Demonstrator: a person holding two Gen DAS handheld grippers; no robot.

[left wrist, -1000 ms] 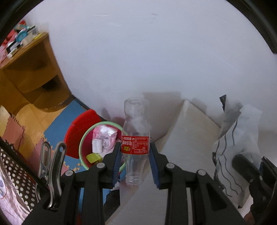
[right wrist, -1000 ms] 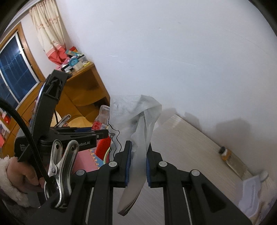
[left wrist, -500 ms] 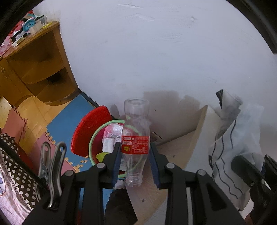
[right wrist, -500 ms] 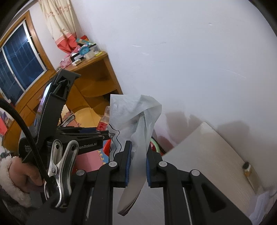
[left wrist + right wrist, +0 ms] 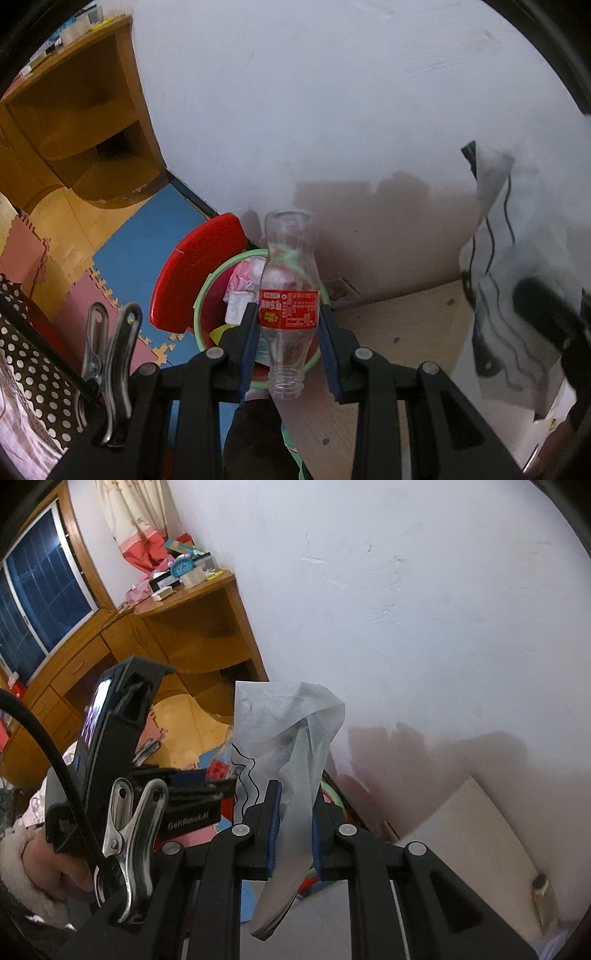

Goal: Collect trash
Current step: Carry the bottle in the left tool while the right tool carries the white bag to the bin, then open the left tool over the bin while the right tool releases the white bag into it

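At far left stands the green-rimmed round bin [image 5: 201, 314] with its red lid [image 5: 199, 271] tipped open, trash already inside. Directly above it, the left gripper [image 5: 289, 325] clamps a clear, uncapped plastic bottle with a red label [image 5: 290, 295]; releasing looks next. Rightward, the right gripper [image 5: 293, 823] pinches a crumpled white plastic wrapper [image 5: 291, 746], which must travel over the bin.

Each tool is matte black with blue pads lining its two fingers, silver screws at the finger joints and a steel spring clamp on its left side. The left tool [image 5: 173, 775] bears white "GenRobot.AI" lettering and a thick black cable, and the hand [image 5: 55, 864] holding it wears a fluffy white cuff.
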